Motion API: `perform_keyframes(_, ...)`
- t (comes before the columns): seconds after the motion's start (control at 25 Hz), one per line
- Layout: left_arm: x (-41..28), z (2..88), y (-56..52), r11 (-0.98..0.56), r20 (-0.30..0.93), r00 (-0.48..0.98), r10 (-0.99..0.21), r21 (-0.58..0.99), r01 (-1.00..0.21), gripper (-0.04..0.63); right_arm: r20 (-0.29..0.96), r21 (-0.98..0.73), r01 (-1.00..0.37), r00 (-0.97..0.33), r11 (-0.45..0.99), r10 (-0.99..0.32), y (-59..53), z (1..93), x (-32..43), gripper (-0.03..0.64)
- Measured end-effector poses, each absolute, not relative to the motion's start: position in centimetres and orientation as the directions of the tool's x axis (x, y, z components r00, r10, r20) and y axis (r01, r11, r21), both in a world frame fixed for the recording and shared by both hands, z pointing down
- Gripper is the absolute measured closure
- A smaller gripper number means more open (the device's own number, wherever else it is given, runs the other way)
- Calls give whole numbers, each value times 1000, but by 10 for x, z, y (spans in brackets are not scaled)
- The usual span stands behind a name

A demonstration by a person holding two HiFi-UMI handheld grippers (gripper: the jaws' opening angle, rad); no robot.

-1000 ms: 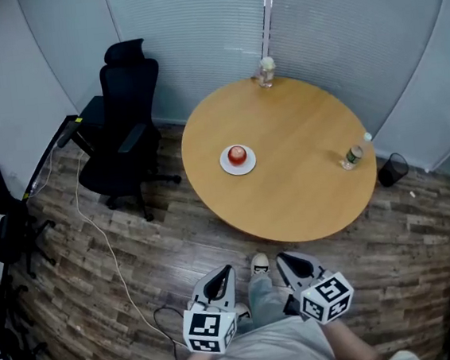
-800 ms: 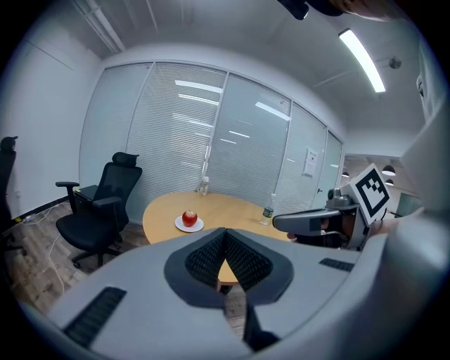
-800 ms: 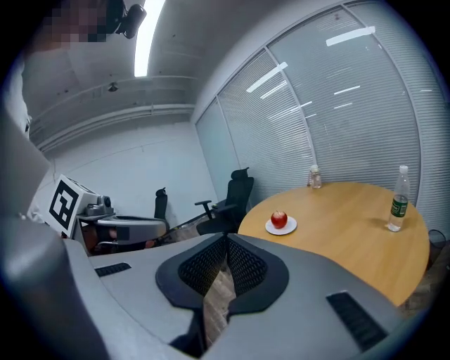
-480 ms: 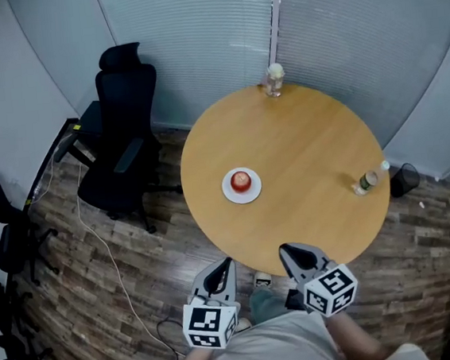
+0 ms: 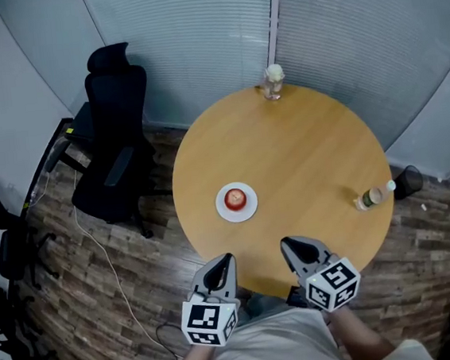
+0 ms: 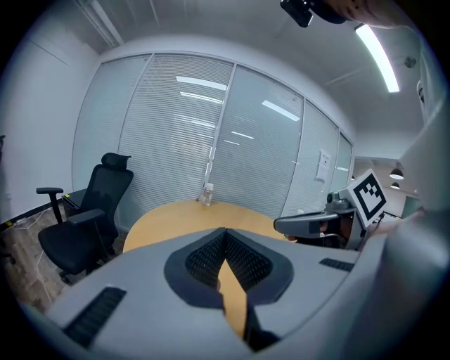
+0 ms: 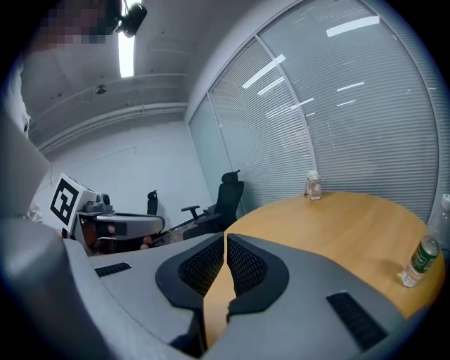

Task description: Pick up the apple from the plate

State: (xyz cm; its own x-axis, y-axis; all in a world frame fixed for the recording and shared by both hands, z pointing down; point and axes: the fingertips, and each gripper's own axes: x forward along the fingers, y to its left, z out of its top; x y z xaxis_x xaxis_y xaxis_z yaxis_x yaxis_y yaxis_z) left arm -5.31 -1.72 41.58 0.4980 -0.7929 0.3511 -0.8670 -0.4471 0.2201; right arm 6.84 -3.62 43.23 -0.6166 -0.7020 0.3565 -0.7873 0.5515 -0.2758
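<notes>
We are at the approach step. Our left gripper (image 5: 225, 260) and right gripper (image 5: 288, 244) hang at the near edge of the round wooden worktop (image 5: 302, 151), both closed tight on nothing. The red apple (image 5: 236, 198) sits on the small white plate (image 5: 222, 210), ahead of the left gripper. Next, we judge, one gripper must open and reach over the apple.

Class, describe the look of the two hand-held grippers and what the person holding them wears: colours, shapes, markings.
The left gripper and right gripper match: pale grey moulded shells tapering to a point, black ribbed pads inside, and a white cube with black square markers at the rear of each. The person wears a light grey top.
</notes>
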Motion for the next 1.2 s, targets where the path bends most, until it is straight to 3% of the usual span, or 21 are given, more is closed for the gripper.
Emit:
perform_keyframes(0.52, -62, 429, -72, -558, 404, 566, -719, 151, -816, 594, 361, -290, -853, -517, 434, -776, -69, 425, 68, 581)
perform_keyframes(0.72, -55, 433, -85, -591, 403, 623, -670, 217, -777, 592, 379, -290, -863, -500, 413, -779, -78, 429, 65, 581)
perform_keyframes(0.88, -51, 447, -99, -613, 424, 643, -638, 226, -757, 514, 388, -301, -861, -503, 409, -772, -89, 435, 61, 581)
perform_keyframes(1.2, -52, 487, -135, -617, 492, 627, -604, 209, -758, 460, 411, -311, -868, -491, 388, -768, -106, 447, 59, 581)
